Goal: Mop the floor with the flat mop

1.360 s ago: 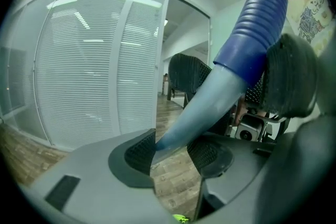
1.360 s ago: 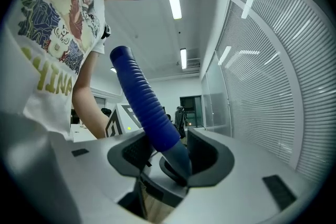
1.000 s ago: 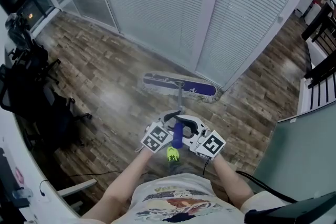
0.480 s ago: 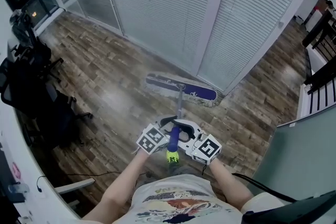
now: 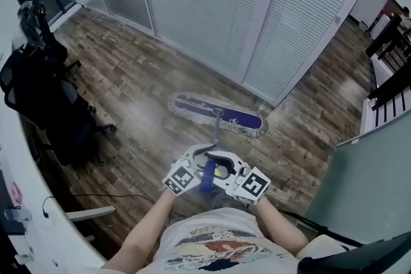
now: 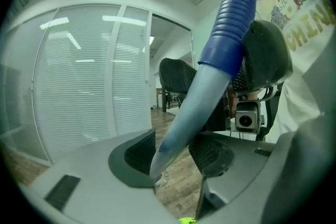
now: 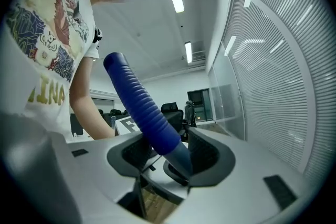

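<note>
The flat mop's purple head [image 5: 218, 115] with a white fringe lies on the wood floor in front of the blinds. Its grey handle [image 5: 214, 138] runs back to a ribbed blue grip [image 5: 207, 176] at my waist. My left gripper [image 5: 204, 152] [image 6: 173, 157] is shut on the grey handle [image 6: 186, 113] just below the blue grip [image 6: 228, 23]; its jaws have just been opening a little, with the handle still between them. My right gripper [image 5: 216, 170] [image 7: 170, 157] is shut on the lower end of the blue grip [image 7: 144, 107]. Both grippers face each other across the handle.
Black office chairs [image 5: 38, 93] and a stand stand at the left beside a white desk edge [image 5: 38, 221], with a cable [image 5: 96, 196] on the floor. Glass walls with blinds [image 5: 212, 3] close off the far side. Dark furniture [image 5: 388, 67] and a grey partition [image 5: 366, 189] are at the right.
The mop head has slid back from the foot of the blinds towards me and turned slightly. Both grippers have moved with the handle, a little to the left.
</note>
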### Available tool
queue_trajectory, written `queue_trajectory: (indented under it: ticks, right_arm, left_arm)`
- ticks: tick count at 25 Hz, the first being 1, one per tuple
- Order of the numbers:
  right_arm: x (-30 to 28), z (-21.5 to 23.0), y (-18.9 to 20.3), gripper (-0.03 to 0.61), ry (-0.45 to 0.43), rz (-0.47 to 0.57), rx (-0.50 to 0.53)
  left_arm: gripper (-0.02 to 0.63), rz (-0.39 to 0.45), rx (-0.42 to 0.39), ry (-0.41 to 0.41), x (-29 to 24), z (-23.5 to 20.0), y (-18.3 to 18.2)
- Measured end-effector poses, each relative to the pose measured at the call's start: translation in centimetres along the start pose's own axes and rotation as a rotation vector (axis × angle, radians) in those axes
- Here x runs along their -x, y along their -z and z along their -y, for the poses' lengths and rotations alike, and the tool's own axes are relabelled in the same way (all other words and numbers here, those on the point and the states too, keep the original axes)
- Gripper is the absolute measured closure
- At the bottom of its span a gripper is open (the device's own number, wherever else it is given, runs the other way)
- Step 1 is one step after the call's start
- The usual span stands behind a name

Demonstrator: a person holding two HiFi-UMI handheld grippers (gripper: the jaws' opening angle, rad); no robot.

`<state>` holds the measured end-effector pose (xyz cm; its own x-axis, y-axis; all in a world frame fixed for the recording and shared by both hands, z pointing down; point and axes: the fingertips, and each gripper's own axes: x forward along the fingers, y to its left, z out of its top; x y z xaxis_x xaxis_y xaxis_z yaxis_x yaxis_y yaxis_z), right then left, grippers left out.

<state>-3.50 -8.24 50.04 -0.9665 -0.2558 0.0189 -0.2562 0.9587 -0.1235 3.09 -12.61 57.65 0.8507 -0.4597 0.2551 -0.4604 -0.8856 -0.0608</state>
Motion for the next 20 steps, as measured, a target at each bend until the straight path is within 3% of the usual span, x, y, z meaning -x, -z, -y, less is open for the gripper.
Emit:
queue_trajectory:
  ticks: [4, 8, 12, 18, 20]
  right_arm:
    - [0.2, -8.2, 1.1, 0.38, -0.003, 0.014, 0.019]
    - [0.5, -16.2, 1.4, 0.379, 0.008, 0.025, -0.027]
    - [0.8, -23.1, 1.5, 0.377, -0.023, 0.023, -0.04]
    - [0.2, -29.3, 1.9, 0.377, -0.098, 0.022, 0.009]
    - [1.3, -30.9, 2.4, 0.377, -0.106, -0.007, -0.021]
  left_arm:
    - [0.43, 0.016, -0.036, 0.008, 5.1, 6.3, 1.0]
    - [0.443, 0.034, -0.04, -0.005, 10.2, 12.2, 1.3]
    - [0.457, 0.008, -0.059, -0.023, 14.7, 17.5, 1.6]
    - [0.463, -0.004, -0.028, -0.089, 19.0, 21.3, 2.4]
    - [0.462, -0.016, -0.012, -0.099, 19.3, 23.2, 2.6]
